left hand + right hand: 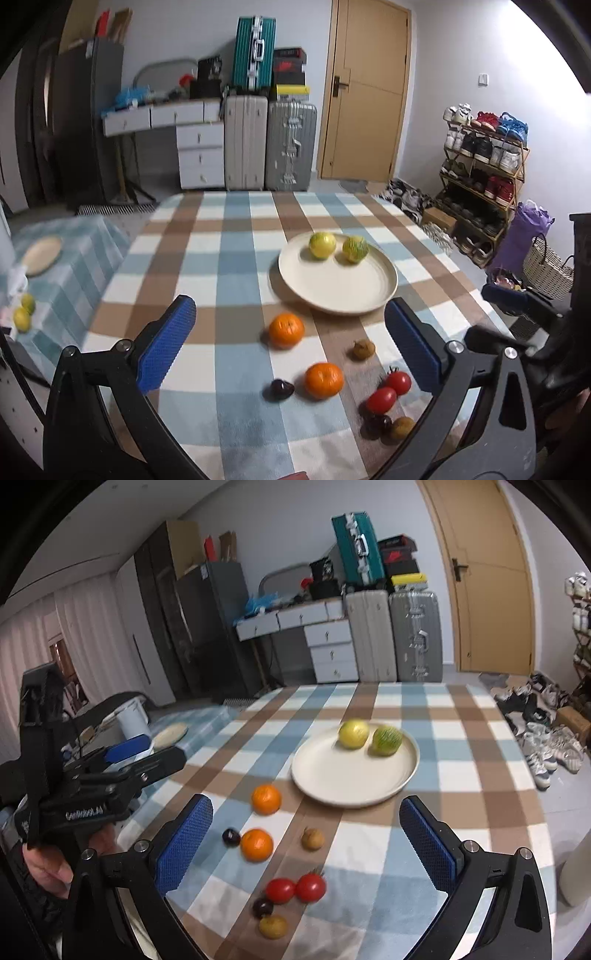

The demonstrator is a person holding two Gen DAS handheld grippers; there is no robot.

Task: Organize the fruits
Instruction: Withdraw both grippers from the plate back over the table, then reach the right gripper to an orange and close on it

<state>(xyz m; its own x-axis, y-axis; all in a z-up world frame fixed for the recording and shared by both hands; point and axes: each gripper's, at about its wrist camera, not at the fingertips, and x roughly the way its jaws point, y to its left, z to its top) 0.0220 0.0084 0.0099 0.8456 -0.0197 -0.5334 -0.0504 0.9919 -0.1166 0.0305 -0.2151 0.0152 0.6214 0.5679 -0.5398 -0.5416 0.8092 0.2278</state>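
A cream plate on the checked tablecloth holds a yellow fruit and a yellow-green fruit. In front of it lie two oranges, two tomatoes, two small brown fruits and two dark ones. My left gripper is open above the oranges, empty. My right gripper is open, empty, above the loose fruit.
The left gripper's body shows at the left in the right wrist view. A side table at the left holds a small plate and two yellow fruits. Suitcases, drawers and a shoe rack stand beyond the table.
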